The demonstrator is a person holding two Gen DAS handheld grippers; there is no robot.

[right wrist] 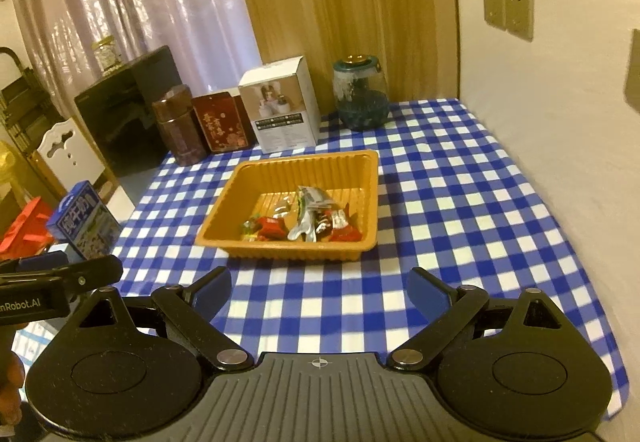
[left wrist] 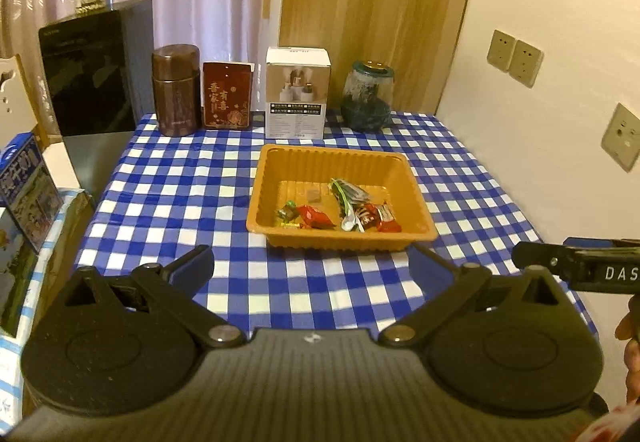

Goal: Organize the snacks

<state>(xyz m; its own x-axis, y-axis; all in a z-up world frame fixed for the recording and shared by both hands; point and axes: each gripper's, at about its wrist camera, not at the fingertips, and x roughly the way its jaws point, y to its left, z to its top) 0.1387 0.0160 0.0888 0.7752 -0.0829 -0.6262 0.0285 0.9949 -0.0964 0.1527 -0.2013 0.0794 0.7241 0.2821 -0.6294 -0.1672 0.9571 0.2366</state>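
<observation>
snacks all lie in the orange tray ahead of both grippers' jaws, which stand apart and empty; the counter shows none left, so sorting looks done

One orange tray; one brown canister; two boxes: red box, white box; one glass jar.

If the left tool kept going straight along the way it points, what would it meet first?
Most likely the near wall of the orange tray, which sits just ahead between the open fingers of the left tool. Only checked tablecloth lies before it; depth is hard to judge, so it might touch cloth first.
</observation>
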